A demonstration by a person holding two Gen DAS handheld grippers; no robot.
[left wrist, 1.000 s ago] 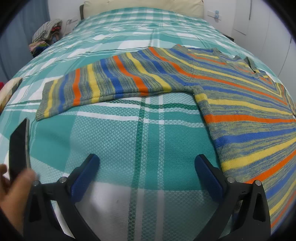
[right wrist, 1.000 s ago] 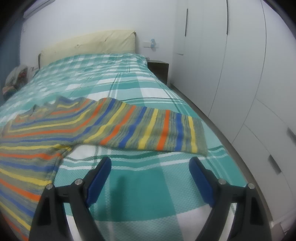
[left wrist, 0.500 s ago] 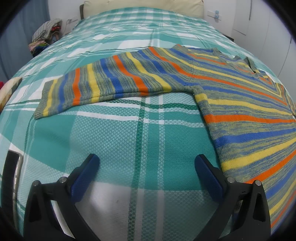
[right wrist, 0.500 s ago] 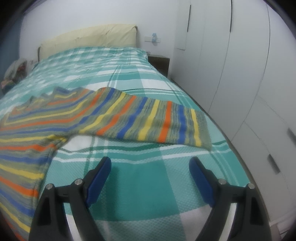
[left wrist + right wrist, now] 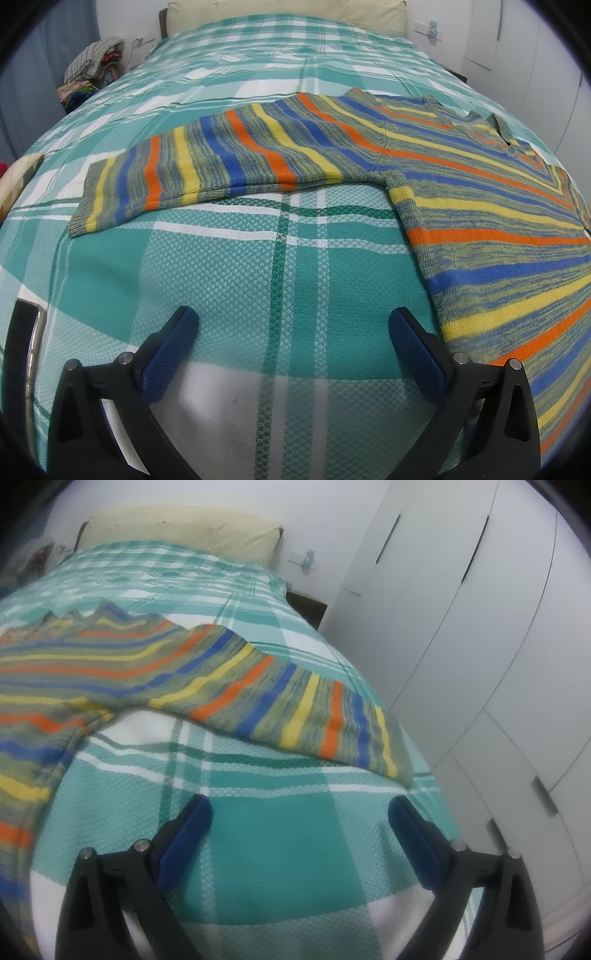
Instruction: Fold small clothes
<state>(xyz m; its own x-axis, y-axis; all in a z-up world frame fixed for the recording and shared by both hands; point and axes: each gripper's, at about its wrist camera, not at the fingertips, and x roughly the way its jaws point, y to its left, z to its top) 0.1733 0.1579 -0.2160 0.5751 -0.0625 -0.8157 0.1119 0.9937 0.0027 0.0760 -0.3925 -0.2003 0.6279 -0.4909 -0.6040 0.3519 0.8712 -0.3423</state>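
A small striped knit sweater [image 5: 480, 206], blue, orange, yellow and grey, lies flat on the bed with both sleeves spread out. Its left sleeve [image 5: 207, 173] stretches left in the left wrist view, cuff at the far left. Its right sleeve [image 5: 295, 709] stretches right in the right wrist view, cuff near the bed's right edge. My left gripper [image 5: 291, 332] is open and empty, over bare bedspread below the left sleeve. My right gripper [image 5: 299, 819] is open and empty, over bedspread just below the right sleeve.
The bed has a teal and white plaid spread [image 5: 258, 266] and a cream headboard [image 5: 184, 528]. A dark phone-like object [image 5: 26, 354] lies at the bed's left edge. A clothes pile [image 5: 92, 70] stands far left. White wardrobe doors [image 5: 498, 627] run close along the right.
A hand set the dark object down at the left edge and withdrew. The right gripper moved closer to the right sleeve and tilted. The left gripper has not moved.
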